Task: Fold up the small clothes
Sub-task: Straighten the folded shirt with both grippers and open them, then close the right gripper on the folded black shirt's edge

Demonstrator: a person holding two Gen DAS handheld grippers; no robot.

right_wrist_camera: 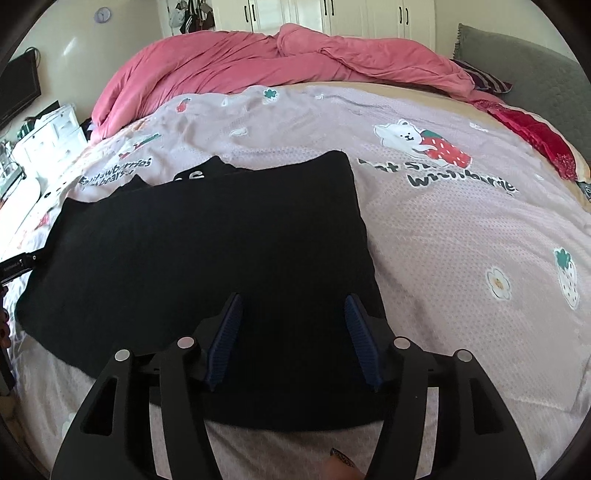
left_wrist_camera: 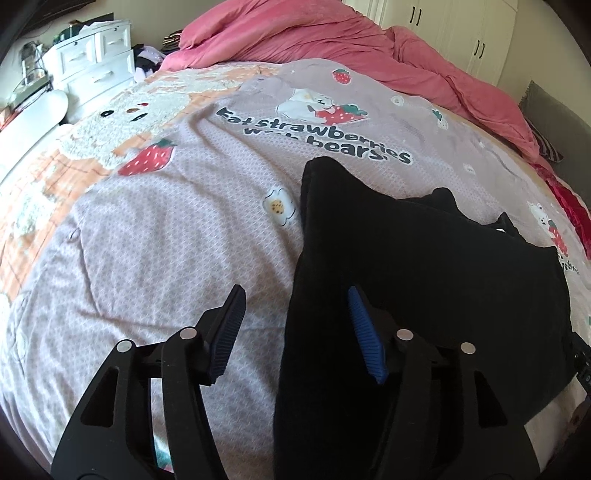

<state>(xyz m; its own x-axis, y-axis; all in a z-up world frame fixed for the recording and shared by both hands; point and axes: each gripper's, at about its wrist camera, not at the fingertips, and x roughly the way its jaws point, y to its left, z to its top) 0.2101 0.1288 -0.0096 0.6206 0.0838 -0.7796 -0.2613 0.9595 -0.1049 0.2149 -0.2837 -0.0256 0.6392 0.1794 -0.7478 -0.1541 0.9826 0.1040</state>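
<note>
Fingers on the left gripper are spread apart, nothing pinched: left one hangs over bare bedspread, right one over the left edge of the black garment. From this view I can't tell whether the tips touch the cloth.

Black garment lies flat on the bed, mid-fold, upper layer covering most of a lower one. Two small dark corners and a bit of white print poke out at its far edge in the right wrist view. Left edge runs straight away from the camera; near edge sits close to the bed's near side.

Right gripper is also released, both fingers hovering over the garment's near right part, cloth visible in the gap but not pressed.

Bedspread is pale lilac with bears, strawberries, flowers and "Eat strawberries with bears" lettering. Pink duvet is bunched along the far side of the bed. White drawer unit stands far left, white wardrobe doors behind, grey cushion and a red cloth far right.
</note>
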